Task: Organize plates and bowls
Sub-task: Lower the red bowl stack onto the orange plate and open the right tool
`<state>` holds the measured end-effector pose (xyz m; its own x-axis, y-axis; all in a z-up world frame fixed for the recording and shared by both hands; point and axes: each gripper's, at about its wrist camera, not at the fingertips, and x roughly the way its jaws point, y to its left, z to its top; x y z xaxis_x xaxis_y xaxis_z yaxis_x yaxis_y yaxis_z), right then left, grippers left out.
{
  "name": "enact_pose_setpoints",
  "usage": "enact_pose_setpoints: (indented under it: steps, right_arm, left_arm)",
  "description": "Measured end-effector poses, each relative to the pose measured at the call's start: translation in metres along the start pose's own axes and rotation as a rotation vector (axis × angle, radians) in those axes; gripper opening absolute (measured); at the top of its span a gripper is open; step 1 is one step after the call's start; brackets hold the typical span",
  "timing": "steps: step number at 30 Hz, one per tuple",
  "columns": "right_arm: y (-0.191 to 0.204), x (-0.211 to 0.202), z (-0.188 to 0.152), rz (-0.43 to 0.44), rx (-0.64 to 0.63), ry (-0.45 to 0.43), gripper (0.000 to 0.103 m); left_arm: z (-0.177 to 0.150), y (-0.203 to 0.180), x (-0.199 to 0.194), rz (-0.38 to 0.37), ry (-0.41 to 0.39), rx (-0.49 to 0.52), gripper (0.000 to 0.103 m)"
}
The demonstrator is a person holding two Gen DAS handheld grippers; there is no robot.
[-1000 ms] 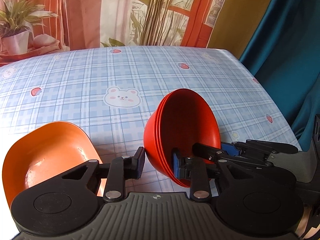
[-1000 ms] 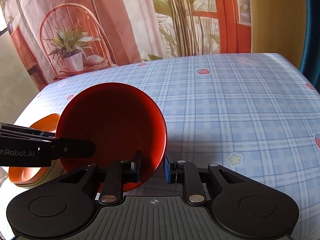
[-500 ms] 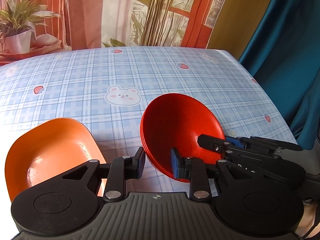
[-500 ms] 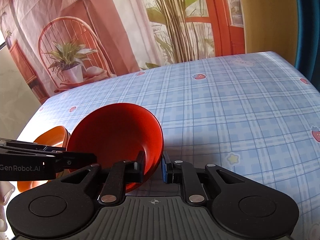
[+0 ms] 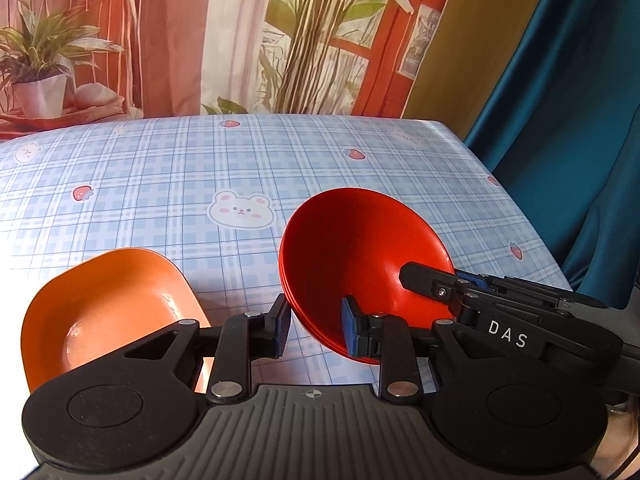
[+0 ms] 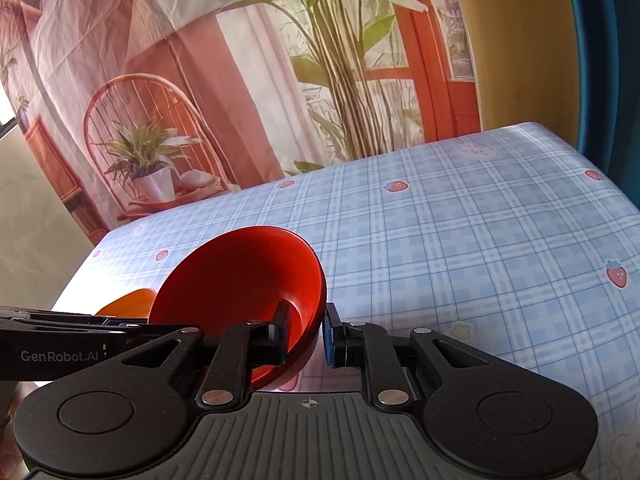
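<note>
A stack of red bowls (image 5: 360,256) is tilted above the checked tablecloth. My left gripper (image 5: 314,326) straddles its near rim, one finger inside and one outside, with a visible gap. My right gripper (image 6: 306,334) is closed on the opposite rim of the red bowls (image 6: 240,276), one finger inside, one outside. The right gripper also shows in the left wrist view (image 5: 448,284). An orange dish (image 5: 104,312) lies on the table to the left, and its edge shows in the right wrist view (image 6: 128,302).
The table (image 5: 160,168) has a blue plaid cloth with bears and strawberries. A printed backdrop (image 5: 240,40) hangs behind it. A teal curtain (image 5: 560,100) hangs past the right edge. The left gripper's arm (image 6: 60,354) enters the right wrist view from the left.
The red bowls have tilted from nearly on edge towards level and sunk lower. The right gripper stayed on the rim. The left gripper's jaws stayed astride the near rim.
</note>
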<state>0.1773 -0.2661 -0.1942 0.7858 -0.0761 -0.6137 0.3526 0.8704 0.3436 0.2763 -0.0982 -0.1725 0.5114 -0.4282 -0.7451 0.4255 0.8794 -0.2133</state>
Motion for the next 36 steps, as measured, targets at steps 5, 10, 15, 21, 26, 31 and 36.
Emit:
enact_pose_setpoints:
  steps: [5,10,15,21,26,31,36]
  right_arm:
    - [0.004,-0.005,0.002,0.003,-0.012,-0.012,0.015]
    - [0.012,-0.009,0.004,0.009,-0.026,-0.02,0.015]
    - [0.024,-0.01,0.008,0.023,-0.046,-0.026,0.015]
    - [0.046,-0.005,0.013,0.05,-0.078,-0.019,0.015]
    - [0.073,0.005,0.015,0.087,-0.108,-0.007,0.015]
    - [0.1,0.02,0.011,0.12,-0.137,0.023,0.015]
    - [0.121,0.034,0.005,0.137,-0.176,0.059,0.015]
  left_arm:
    - [0.001,0.001,-0.009,-0.003,-0.015,0.001,0.029]
    - [0.002,0.005,-0.019,-0.002,-0.03,-0.001,0.029]
    - [0.0,0.008,-0.03,0.007,-0.051,-0.012,0.029]
    - [-0.004,0.023,-0.045,0.019,-0.07,-0.037,0.029]
    - [-0.004,0.044,-0.059,0.05,-0.089,-0.071,0.029]
    - [-0.01,0.066,-0.069,0.08,-0.092,-0.105,0.029]
    - [-0.018,0.084,-0.072,0.101,-0.088,-0.143,0.029]
